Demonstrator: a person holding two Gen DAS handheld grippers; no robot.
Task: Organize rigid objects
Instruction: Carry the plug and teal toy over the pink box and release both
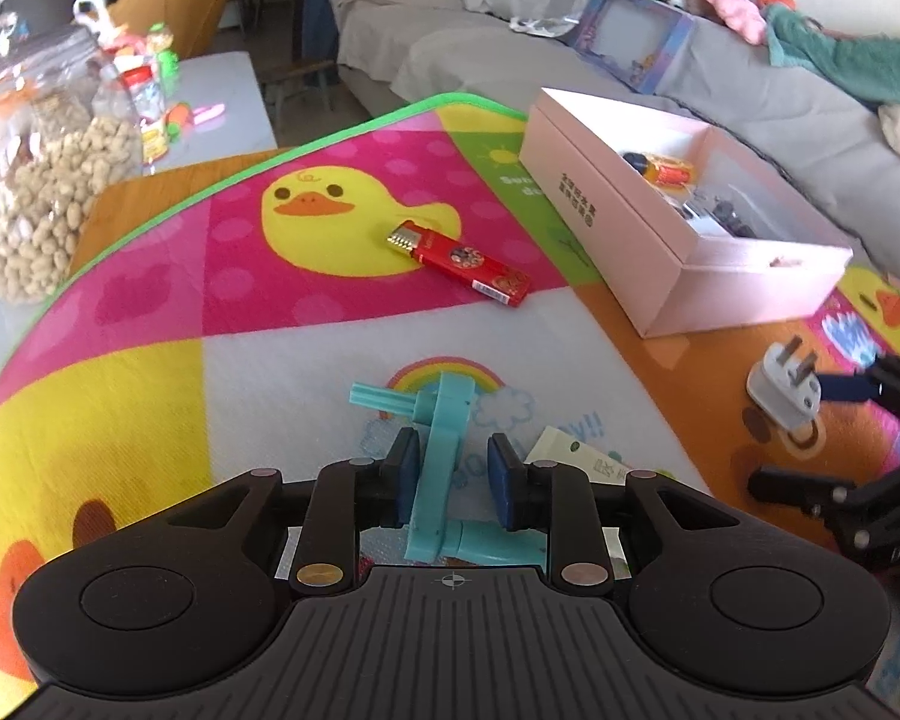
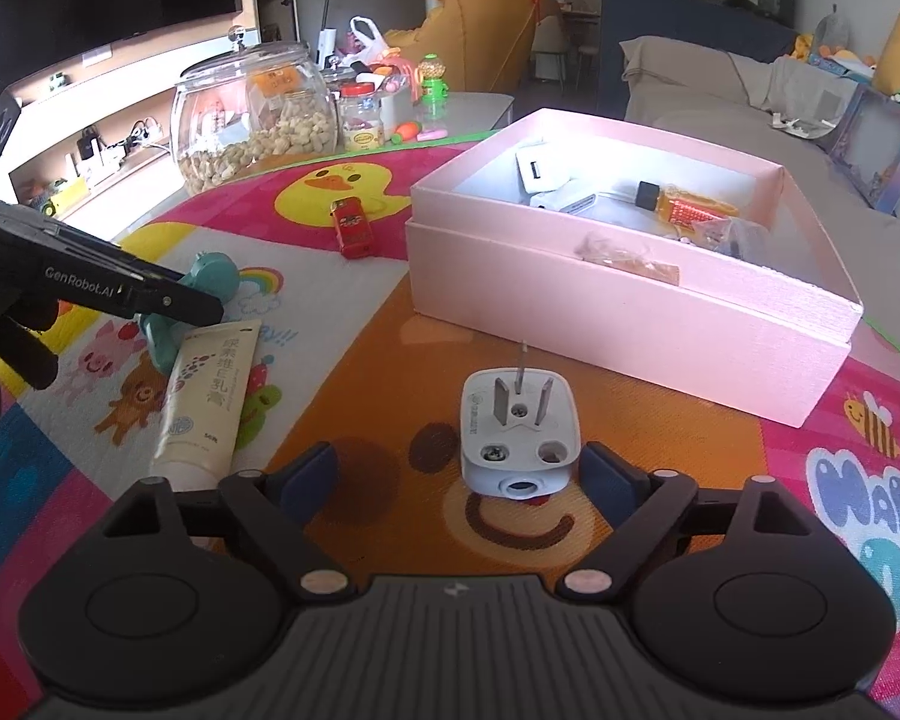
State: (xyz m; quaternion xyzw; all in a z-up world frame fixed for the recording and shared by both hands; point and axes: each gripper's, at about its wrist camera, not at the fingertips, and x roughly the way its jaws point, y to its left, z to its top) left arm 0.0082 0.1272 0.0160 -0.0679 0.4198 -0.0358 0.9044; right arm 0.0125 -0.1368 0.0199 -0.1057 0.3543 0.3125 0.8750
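Sofa-side play mat (image 1: 306, 330): the left gripper (image 1: 455, 468) straddles a teal toy (image 1: 438, 456), pads apparently not pressing. Only the right wrist view shows the right gripper (image 2: 459, 477) released around the white plug (image 2: 519, 435) and the pink box's (image 2: 630, 312) contents.

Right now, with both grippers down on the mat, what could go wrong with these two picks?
1. The white plug sits off-centre between the open right gripper pads, near one pad; closing may push or tip it.
2. The teal toy is an odd, thin shape; the left gripper pads don't clearly clamp it, so it may twist or slip.
3. The cream tube touches the toy and may get dragged.
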